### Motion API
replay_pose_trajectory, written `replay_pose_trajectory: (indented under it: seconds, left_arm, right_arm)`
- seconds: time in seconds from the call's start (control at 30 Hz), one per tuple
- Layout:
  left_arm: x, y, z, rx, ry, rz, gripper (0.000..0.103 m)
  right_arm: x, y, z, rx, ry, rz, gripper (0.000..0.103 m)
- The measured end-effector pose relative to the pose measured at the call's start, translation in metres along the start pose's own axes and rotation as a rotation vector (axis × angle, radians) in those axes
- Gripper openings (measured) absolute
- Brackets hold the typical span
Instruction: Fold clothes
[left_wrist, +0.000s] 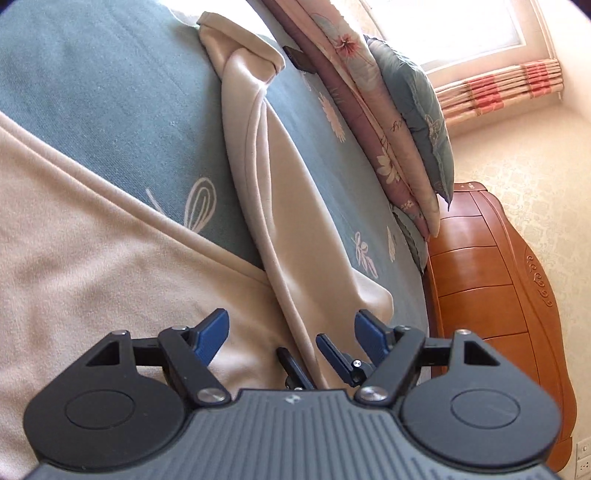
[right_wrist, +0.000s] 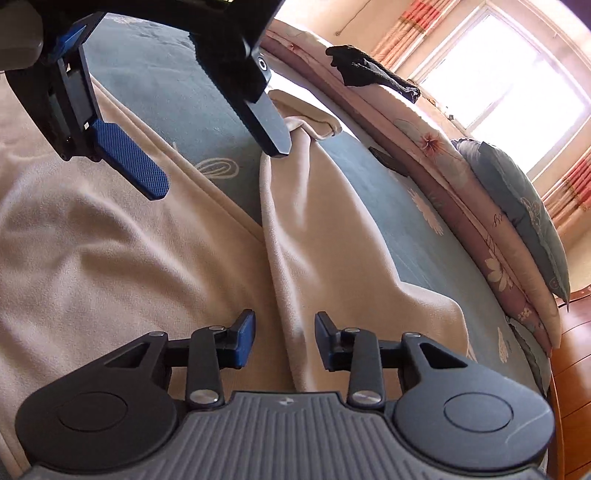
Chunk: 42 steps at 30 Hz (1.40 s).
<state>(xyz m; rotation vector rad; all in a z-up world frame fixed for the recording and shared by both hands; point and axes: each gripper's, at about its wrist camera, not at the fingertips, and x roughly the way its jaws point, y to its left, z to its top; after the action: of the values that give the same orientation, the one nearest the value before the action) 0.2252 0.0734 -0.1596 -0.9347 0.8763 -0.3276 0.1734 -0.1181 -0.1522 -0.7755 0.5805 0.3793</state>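
Note:
A beige long-sleeved top (left_wrist: 74, 258) lies spread on a teal bedspread (left_wrist: 110, 92). One sleeve (left_wrist: 266, 192) runs away from me to its cuff (left_wrist: 240, 48), seen also as the sleeve (right_wrist: 314, 221) and cuff (right_wrist: 306, 114) in the right wrist view. My left gripper (left_wrist: 293, 332) is open above the sleeve's shoulder end; in the right wrist view the left gripper (right_wrist: 219, 168) hangs open, further up the sleeve. My right gripper (right_wrist: 284, 339) is open, its fingers either side of a raised sleeve fold. The right gripper (left_wrist: 301, 345) sits low under the left one.
A folded floral quilt (left_wrist: 354, 96) and a teal pillow (left_wrist: 417, 110) lie along the bed's far side. A black cloth (right_wrist: 369, 74) rests on the quilt. A small dark object (left_wrist: 299, 59) lies on the bedspread. A wooden headboard (left_wrist: 480, 277) stands at right.

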Motion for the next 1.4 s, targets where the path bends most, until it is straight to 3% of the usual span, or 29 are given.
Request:
replay_pose_trajectory:
  seconds: [0.13,0.17,0.23,0.53,0.83,0.87,0.9,0.93,0.97,1.0,1.2,1.4]
  left_arm:
    - [0.016,-0.008,0.003,0.014,0.027,0.005,0.075]
    - [0.020,-0.010,0.003,0.011,0.035,0.002,0.075]
    - [0.029,-0.011,0.004,-0.004,0.052,-0.005,0.075]
    - [0.078,-0.008,0.016,-0.161,0.043,-0.052,0.075]
    - [0.110,-0.015,0.035,-0.156,0.043,-0.049,0.072]
    - [0.113,-0.015,0.037,-0.153,0.044,-0.048,0.065]
    - [0.115,-0.016,0.037,-0.137,0.046,-0.045,0.047]
    - [0.117,-0.018,0.037,-0.104,0.048,-0.040,0.037]
    - [0.117,-0.019,0.037,-0.080,0.043,-0.025,0.017]
    - [0.116,-0.020,0.036,-0.063,0.034,-0.014,0.007]
    - [0.098,-0.037,0.033,0.047,-0.027,0.024,0.001]
    - [0.061,-0.078,0.027,0.194,-0.143,-0.010,0.001]
  right_arm:
    - [0.003,-0.001,0.001,-0.024,0.030,-0.054,0.034]
    - [0.005,-0.001,0.001,-0.028,0.038,-0.050,0.028]
    - [0.008,-0.003,0.001,-0.021,0.048,-0.042,0.005]
    - [-0.029,-0.034,0.006,0.146,-0.066,-0.029,0.005]
    - [-0.049,-0.028,0.002,0.169,-0.094,0.041,0.005]
    - [-0.050,-0.027,0.001,0.170,-0.095,0.042,0.005]
    - [-0.050,-0.026,0.001,0.172,-0.090,0.049,0.005]
    - [-0.049,-0.027,0.000,0.187,-0.085,0.055,0.005]
    - [-0.049,-0.029,-0.001,0.201,-0.080,0.060,0.005]
    - [-0.052,-0.031,-0.002,0.221,-0.084,0.072,0.006]
    - [-0.090,-0.070,-0.025,0.442,-0.179,0.168,0.010]
    - [-0.128,-0.101,-0.062,0.565,-0.182,0.060,0.012]
